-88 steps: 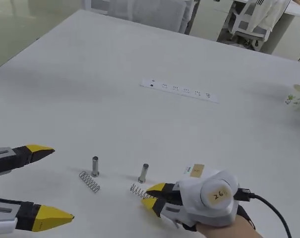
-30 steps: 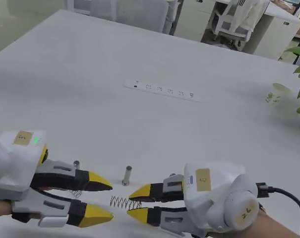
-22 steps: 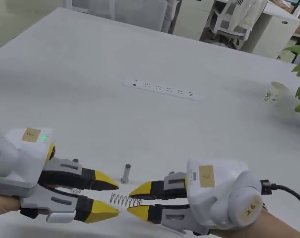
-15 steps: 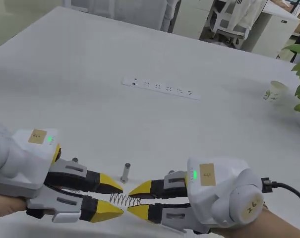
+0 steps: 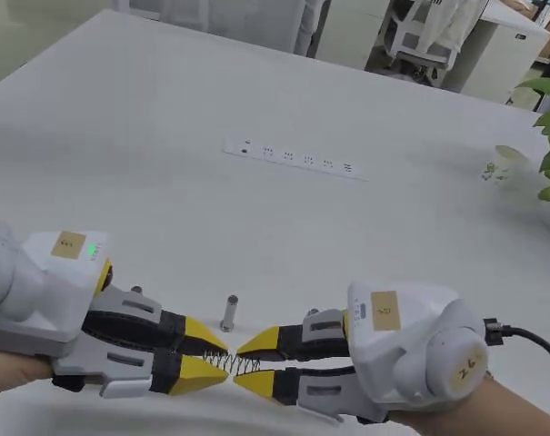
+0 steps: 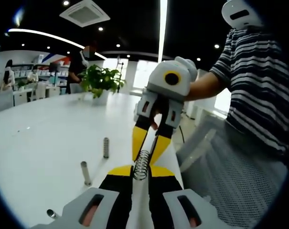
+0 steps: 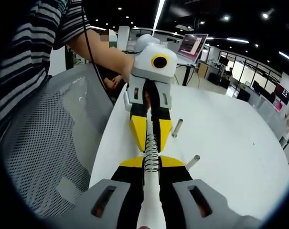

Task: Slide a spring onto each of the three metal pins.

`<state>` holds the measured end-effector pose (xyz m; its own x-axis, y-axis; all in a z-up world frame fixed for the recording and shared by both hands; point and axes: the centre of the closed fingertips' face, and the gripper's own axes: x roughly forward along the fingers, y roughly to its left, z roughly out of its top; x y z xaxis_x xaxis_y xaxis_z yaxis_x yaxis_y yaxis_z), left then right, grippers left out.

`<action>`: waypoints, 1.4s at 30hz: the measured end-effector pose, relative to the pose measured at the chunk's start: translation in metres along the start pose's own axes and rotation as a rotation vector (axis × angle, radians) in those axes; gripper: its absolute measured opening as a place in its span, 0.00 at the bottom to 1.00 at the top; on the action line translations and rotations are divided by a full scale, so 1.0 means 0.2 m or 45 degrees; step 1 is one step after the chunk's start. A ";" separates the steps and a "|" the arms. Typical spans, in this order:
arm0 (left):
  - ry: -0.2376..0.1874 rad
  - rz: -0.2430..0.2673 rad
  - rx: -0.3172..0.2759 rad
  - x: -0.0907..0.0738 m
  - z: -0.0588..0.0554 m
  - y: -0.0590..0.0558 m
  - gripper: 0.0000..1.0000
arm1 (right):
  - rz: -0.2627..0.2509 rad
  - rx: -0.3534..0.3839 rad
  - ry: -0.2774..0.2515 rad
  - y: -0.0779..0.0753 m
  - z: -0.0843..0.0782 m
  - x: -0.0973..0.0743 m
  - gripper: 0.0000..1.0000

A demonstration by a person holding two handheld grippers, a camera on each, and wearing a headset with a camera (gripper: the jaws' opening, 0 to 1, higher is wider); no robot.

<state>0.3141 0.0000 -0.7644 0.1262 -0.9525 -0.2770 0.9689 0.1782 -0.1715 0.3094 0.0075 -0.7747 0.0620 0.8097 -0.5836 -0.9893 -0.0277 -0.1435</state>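
As left gripper (image 5: 223, 361) and right gripper (image 5: 240, 363) clamp spring (image 7: 152, 152), ends hide.

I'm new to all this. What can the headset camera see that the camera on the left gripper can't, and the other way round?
Head view: the white power strip and a paper cup farther back. Left gripper view: the person's striped shirt, the headset, a mesh chair and ceiling lights. Both: the left gripper and right gripper facing tip to tip, fingers closed on one spring, with upright metal pins beside them.
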 end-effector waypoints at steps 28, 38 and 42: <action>0.033 -0.061 0.000 -0.01 -0.04 -0.03 0.02 | 0.001 0.137 0.041 0.02 -0.09 -0.01 0.09; 0.038 -0.058 -0.016 -0.01 -0.04 -0.03 0.02 | 0.005 0.121 0.030 0.03 -0.07 0.00 0.08; 0.065 -0.046 -0.001 0.00 -0.06 -0.03 0.02 | 0.004 0.102 0.031 0.03 -0.06 -0.02 0.07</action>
<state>0.3048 0.0026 -0.7751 0.0796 -0.9445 -0.3188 0.9724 0.1439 -0.1834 0.3053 -0.0026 -0.7827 0.0613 0.7950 -0.6035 -0.9968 0.0179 -0.0777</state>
